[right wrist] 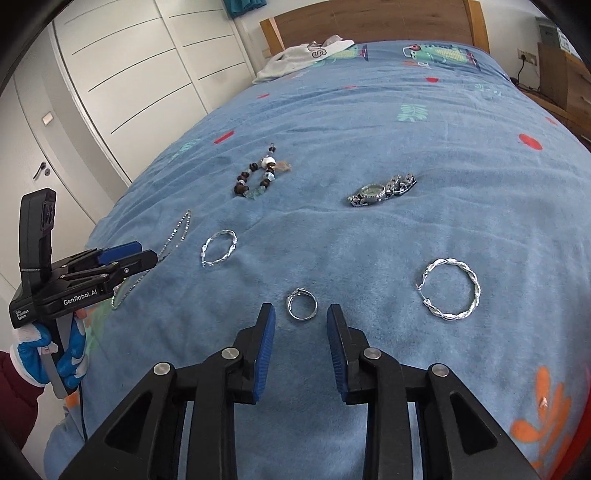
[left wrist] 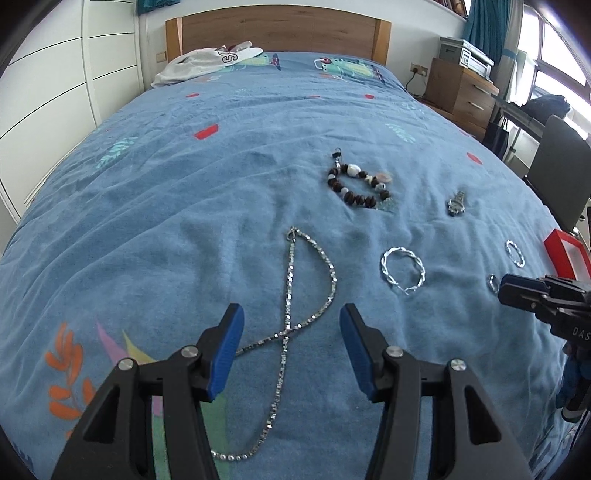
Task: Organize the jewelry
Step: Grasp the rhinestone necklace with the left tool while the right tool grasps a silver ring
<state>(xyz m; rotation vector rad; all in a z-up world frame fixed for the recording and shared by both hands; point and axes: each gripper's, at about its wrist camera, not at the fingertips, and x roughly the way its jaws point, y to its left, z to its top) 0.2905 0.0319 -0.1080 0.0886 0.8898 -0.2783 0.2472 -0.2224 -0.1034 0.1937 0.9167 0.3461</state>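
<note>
Jewelry lies spread on a blue bedspread [left wrist: 184, 206]. A silver chain necklace [left wrist: 290, 280] runs between the open jaws of my left gripper [left wrist: 291, 315], which hovers over it without touching it. My right gripper [right wrist: 301, 310] is open, with a small silver ring [right wrist: 290, 306] lying on the cover just past its fingertips. Two twisted silver hoops [right wrist: 232, 240] [right wrist: 474, 284] lie to either side of it. Farther back are a beaded bracelet [right wrist: 255, 177] and a metal watch [right wrist: 384, 191]. The left wrist view also shows the right gripper [left wrist: 504, 291] beside the ring [left wrist: 492, 283].
A red box [left wrist: 565, 254] sits at the bed's right edge. A white garment [left wrist: 207, 62] lies by the wooden headboard [left wrist: 277, 29]. White wardrobe doors [right wrist: 129, 74] stand to the left, and a nightstand [left wrist: 461, 88] and a dark chair [left wrist: 561, 173] to the right.
</note>
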